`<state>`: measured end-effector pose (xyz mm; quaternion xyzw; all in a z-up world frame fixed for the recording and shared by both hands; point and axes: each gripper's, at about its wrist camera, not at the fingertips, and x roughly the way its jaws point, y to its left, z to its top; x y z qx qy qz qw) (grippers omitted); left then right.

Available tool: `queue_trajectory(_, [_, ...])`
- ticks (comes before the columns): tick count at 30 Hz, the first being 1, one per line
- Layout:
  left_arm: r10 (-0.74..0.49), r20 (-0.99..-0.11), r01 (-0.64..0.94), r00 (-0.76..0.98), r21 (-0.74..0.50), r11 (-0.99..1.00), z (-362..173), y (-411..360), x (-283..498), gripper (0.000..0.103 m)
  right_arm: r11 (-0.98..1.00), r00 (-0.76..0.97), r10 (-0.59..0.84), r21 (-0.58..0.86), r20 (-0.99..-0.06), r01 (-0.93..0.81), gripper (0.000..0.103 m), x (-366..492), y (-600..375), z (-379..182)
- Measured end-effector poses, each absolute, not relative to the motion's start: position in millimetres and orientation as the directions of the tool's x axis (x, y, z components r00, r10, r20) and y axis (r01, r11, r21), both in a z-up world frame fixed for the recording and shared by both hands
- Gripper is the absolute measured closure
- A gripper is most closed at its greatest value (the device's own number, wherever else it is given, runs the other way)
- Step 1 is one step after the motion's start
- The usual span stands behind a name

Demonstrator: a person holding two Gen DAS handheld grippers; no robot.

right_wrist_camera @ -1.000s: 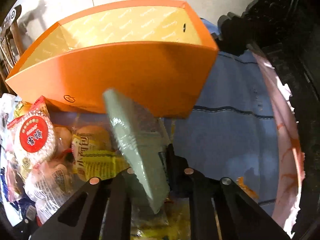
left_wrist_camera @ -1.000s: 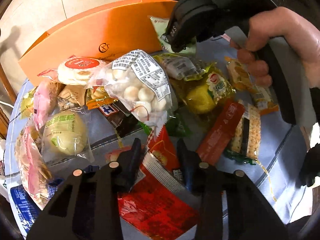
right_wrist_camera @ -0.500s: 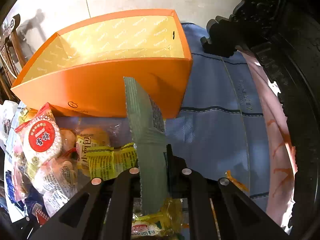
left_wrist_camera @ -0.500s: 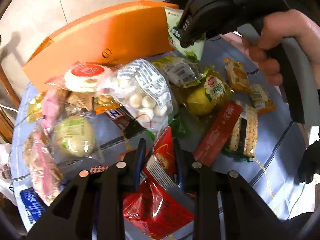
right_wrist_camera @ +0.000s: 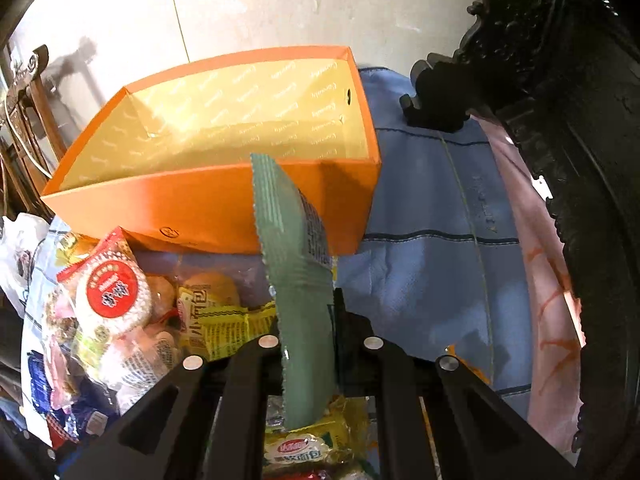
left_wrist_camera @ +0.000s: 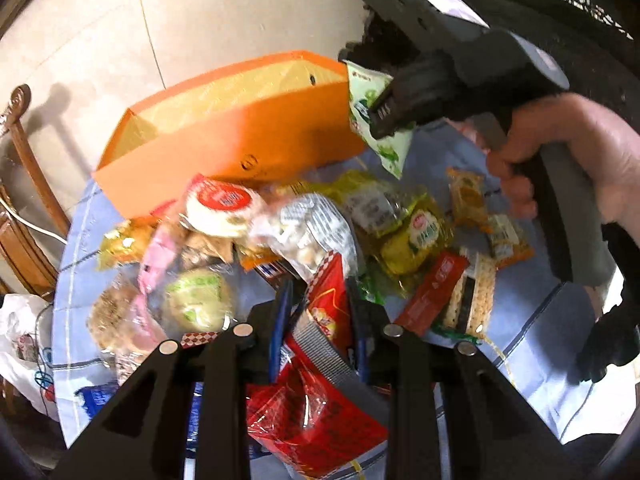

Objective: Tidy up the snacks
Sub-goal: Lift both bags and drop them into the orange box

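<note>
Gripping red packet (left_wrist_camera: pixel 320 308), green packet (right_wrist_camera: pixel 296 280), box (right_wrist_camera: pixel 224 208)

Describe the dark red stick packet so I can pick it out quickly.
Start at the open orange cardboard box, then the snack pile in front. Right of the yellow lemon bag, the long dark red stick packet lies diagonally beside a cracker pack; it is the only narrow one.

A matt orange cardboard box (right_wrist_camera: pixel 224 204) is seen on blue woven cloth (right_wrist_camera: pixel 420 272). Glossy crinkled plastic forms the red packet (left_wrist_camera: pixel 316 412); the green sachet (right_wrist_camera: pixel 296 280) looks matt, ridge-sealed.
</note>
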<state>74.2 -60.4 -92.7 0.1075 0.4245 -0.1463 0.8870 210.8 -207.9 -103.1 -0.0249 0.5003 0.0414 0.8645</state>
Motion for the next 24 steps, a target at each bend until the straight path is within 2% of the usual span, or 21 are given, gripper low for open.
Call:
queue_trajectory(9, [-0.161, -0.751, 0.332, 0.640, 0.081, 0.940, -64.2, -53.8, 81.0, 0.077, 0.994, 0.549, 0.061, 0.002, -0.833, -0.108, 0.093, 206.3, -212.1, -67.0])
queue_trajectory(18, [-0.167, -0.675, 0.285, 0.719, 0.067, 0.956, -15.9, -37.2, 99.2, 0.077, 0.995, 0.628, 0.079, 0.019, -0.774, -0.102, 0.093, 203.3, -217.0, -18.8])
queue_trajectory(24, [-0.107, -0.613, 0.229, 0.783, 0.123, 0.966, 14.2, -28.4, 120.9, 0.077, 0.991, 0.675, 0.108, 0.028, -0.730, -0.127, 0.093, 213.7, -211.0, 17.9])
